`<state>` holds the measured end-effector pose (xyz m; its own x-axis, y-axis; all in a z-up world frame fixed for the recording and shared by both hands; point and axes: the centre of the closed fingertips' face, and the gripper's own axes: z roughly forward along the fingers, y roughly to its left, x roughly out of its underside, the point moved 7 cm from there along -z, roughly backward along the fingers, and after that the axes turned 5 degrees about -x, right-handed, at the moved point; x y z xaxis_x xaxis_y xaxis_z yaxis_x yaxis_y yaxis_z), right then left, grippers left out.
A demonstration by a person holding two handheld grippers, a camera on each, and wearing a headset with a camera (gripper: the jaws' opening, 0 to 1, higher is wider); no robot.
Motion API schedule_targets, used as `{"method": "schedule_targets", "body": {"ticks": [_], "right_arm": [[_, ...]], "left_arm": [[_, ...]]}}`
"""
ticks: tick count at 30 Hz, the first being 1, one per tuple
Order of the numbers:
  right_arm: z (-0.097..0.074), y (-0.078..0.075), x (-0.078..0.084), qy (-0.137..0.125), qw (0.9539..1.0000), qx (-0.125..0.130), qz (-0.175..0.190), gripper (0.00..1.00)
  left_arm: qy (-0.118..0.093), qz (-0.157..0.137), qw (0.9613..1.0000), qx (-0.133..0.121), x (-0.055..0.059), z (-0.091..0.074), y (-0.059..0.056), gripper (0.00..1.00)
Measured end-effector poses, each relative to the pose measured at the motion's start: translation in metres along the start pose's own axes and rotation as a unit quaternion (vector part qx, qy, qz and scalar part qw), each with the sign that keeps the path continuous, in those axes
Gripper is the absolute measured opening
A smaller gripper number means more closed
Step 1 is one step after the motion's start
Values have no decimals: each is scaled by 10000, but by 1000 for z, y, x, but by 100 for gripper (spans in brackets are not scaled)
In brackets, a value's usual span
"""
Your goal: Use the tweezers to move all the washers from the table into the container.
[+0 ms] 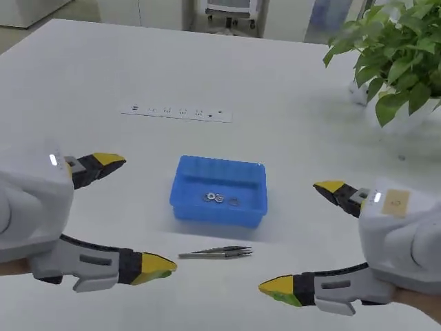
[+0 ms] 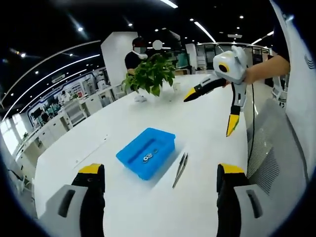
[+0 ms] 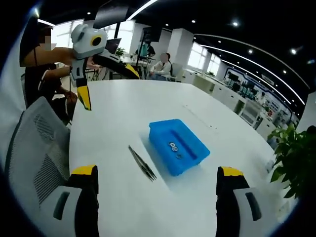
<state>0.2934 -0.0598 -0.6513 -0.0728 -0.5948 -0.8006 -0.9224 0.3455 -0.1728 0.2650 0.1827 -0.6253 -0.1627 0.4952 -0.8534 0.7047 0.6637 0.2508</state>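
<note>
Fingers [image 1: 150,265] splayed, left gripper [image 1: 148,212] and right gripper [image 1: 289,236]; head view adds power strip [image 1: 176,112].

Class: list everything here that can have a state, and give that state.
left gripper: open, empty
right gripper: open, empty
container: upright, open top
washers: lying inside the container
tweezers: lying flat on the table beside the container, not held
</note>
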Motion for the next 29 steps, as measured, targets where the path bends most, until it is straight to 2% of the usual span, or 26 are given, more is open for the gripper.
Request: {"method": "schedule_targets", "body": {"ticks": [5, 9, 11, 14, 17, 19, 23, 29], "right_arm": [[-3, 4, 1, 26, 10000, 3, 9, 99], [-6, 8, 3, 92, 10000, 10, -19, 99], [-6, 10, 5, 130, 9999, -24, 22, 99], [-6, 13, 7, 192, 9998, -50, 8, 99], [-7, 15, 6, 121, 9999, -81, 76, 100], [-7, 15, 6, 140, 9999, -69, 64, 100], [-7, 17, 8, 187, 9998, -101, 46, 100], [-9, 19, 11, 255, 9996, -102, 78, 100]], "left_arm": [[110, 41, 9999, 1, 3, -8, -4, 100], [156, -77, 9998, -79, 2, -14, -6, 100], [10, -310, 9995, -51, -2, -16, -8, 100], [-20, -242, 9996, -148, -4, -17, -8, 100], [113, -186, 9996, -178, -1, -17, -9, 100], [319, -138, 9993, -133, 4, -18, -12, 100], [389, -101, 9991, -156, 7, -18, -15, 99], [216, -248, 9993, -179, 2, -19, -19, 99]]}}
